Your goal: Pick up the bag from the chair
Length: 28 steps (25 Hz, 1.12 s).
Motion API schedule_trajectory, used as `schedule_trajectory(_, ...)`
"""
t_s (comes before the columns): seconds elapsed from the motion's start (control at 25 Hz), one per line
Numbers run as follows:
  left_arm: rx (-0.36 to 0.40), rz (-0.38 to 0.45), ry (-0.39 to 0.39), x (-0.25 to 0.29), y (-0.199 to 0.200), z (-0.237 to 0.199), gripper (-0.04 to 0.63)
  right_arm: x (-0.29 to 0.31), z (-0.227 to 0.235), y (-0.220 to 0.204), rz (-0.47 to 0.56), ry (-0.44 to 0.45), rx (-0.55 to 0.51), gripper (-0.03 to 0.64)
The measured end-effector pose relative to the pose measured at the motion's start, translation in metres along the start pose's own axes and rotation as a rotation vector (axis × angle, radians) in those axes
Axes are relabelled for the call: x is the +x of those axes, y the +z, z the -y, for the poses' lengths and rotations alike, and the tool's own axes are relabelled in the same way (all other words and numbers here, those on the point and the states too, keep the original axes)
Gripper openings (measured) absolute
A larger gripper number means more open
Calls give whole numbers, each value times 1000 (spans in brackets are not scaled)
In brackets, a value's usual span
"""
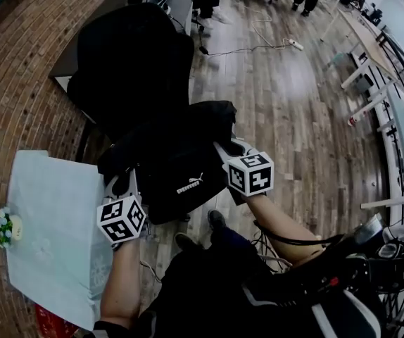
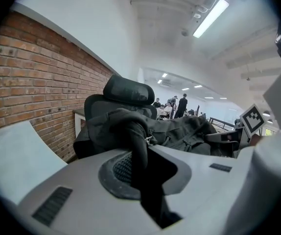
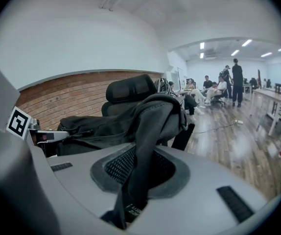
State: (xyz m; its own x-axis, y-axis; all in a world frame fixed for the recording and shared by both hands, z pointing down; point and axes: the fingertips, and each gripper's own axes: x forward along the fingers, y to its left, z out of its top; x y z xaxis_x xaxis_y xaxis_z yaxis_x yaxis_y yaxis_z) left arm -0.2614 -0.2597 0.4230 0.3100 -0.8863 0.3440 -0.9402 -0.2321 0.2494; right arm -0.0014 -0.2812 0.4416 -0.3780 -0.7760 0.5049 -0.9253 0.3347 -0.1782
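The left tongs [image 1: 122, 180] are almost closed, clamped on a black strap [image 2: 139, 148] of the bag [image 1: 177, 162]. The right tongs [image 1: 224, 148] pinch a second strap [image 3: 148, 146] the same way. The bag hangs between them, just in front of the black chair [image 1: 135, 62]. It seems clear of the seat, though the bag itself hides the gap.

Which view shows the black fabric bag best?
Head view: nearly the whole black fabric bag shows from above, slung between the left gripper and right gripper. The left gripper view shows only a strap in its jaws plus the bag's side; the right gripper view likewise.
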Motion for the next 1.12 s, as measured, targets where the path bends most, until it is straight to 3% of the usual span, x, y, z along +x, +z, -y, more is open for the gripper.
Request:
schedule_trajectory(0.64,1,181,24,-32,71,55,41,-55,15,79,166,79,-112,81)
schedule_trajectory(1.0,62,277,50,-51,102,73,41,-66,13,107,238,119,-138,82)
schedule_trajectory(1.12,80,275,46,-52,107,78,40,-70,14,114,252,122,-149,81)
